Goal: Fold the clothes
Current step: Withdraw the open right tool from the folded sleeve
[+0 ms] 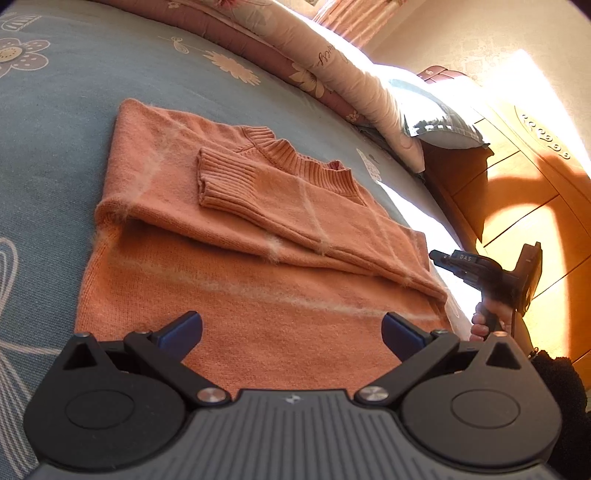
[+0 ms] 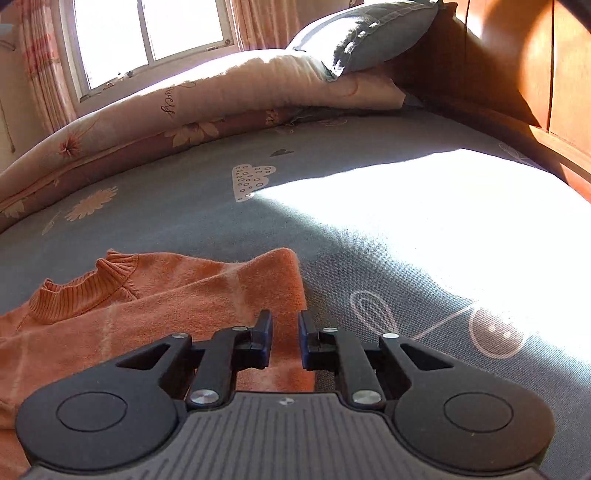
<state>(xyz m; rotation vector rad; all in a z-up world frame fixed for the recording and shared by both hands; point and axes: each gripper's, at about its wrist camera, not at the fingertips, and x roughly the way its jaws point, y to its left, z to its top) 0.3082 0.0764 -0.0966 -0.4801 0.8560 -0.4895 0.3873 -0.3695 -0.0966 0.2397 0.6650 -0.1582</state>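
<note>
The orange sweater (image 1: 236, 236) lies flat on the blue-grey bedsheet (image 1: 66, 155), its near hem just in front of your left gripper (image 1: 291, 328), whose jaws stand wide apart with nothing between them. Expect it to be light, soft and floppy: a fuzzy knit with pale stripes that will sag and stretch if you lift it by one point, so take it at a corner or along the hem and pinch both layers. One sleeve is already folded across the chest, its ribbed cuff (image 1: 221, 181) lying just short of the ribbed collar (image 1: 295, 155). On the right, your right gripper (image 2: 285, 338) hovers over the sweater's right edge, jaws nearly together and gripping nothing. Beyond lie a rolled quilt (image 2: 229, 99) and a grey pillow (image 2: 369, 33).
</note>
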